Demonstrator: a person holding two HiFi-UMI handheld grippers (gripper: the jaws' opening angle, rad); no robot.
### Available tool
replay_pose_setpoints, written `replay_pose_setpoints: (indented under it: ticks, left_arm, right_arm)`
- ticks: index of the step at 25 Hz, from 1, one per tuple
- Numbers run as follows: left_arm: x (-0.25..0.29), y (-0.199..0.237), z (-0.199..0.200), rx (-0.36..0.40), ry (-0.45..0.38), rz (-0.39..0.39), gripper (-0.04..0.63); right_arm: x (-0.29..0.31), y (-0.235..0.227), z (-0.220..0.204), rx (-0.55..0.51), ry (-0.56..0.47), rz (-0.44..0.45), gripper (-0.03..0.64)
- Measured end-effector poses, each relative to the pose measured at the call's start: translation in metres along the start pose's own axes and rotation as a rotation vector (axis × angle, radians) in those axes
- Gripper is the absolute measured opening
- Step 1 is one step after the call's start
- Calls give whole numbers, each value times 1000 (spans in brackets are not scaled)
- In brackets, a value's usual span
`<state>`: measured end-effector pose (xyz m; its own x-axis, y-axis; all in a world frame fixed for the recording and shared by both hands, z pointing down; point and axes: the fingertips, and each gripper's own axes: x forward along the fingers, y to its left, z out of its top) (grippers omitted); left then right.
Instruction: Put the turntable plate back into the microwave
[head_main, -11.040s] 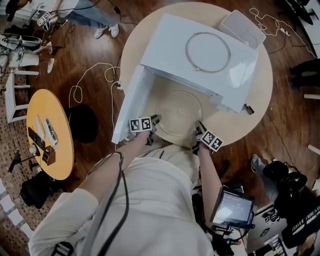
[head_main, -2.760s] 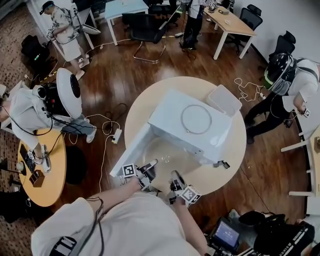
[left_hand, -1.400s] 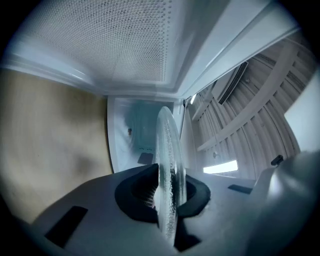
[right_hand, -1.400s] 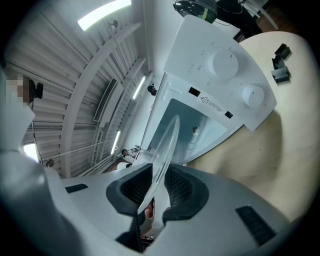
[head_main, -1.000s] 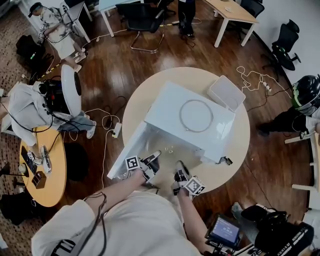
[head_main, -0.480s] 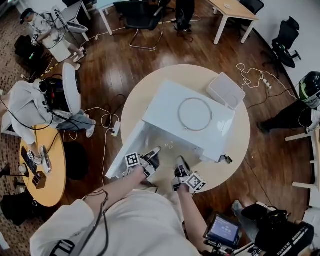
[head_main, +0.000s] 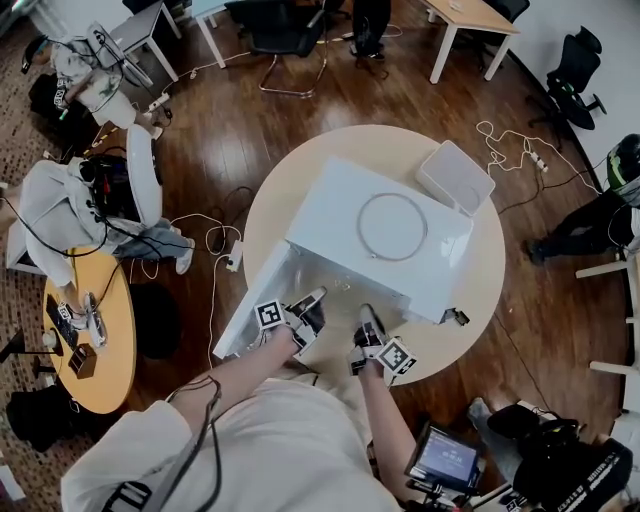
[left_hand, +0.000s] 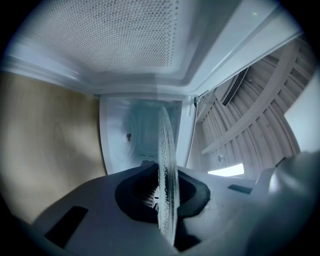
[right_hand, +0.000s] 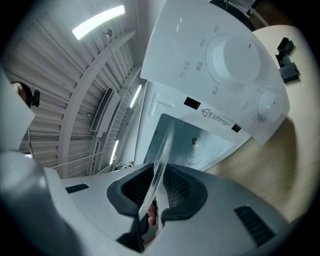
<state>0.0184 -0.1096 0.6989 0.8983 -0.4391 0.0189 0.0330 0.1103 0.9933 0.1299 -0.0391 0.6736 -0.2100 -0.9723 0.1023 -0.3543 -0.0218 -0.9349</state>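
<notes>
Moved nearer the white boxy microwave (head_main: 385, 225): clear round glass turntable plate (left_hand: 166, 165). Clamped in left gripper (head_main: 312, 300); right gripper (head_main: 366, 318) jaws just closing round its rim.

A white lidded box (head_main: 455, 177) sits at the far edge of the round counter (head_main: 283, 185). White cables (head_main: 212, 238) and a power strip (head_main: 233, 263) lie on the wooden floor (head_main: 230, 120) to its left. Farther left a small yellow counter (head_main: 112, 345) bears small items; black chairs (head_main: 285, 30) and a wooden desk (head_main: 480, 15) stand beyond.
</notes>
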Motion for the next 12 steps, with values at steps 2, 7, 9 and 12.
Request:
replay_pose_setpoints:
  ticks: [2, 7, 9, 12]
  left_arm:
    - [-1, 0, 0, -5, 0, 0, 31]
    - [4, -2, 2, -9, 2, 2, 31]
    - [5, -1, 3, -8, 4, 2, 31]
    - [6, 0, 4, -6, 4, -3, 31]
  right_arm:
    - [-1, -4, -1, 8, -3, -19, 66]
    - [3, -6, 5, 40, -28, -17, 58]
    - [2, -10, 4, 82, -41, -29, 54]
    - [4, -9, 9, 113, -71, 6, 41]
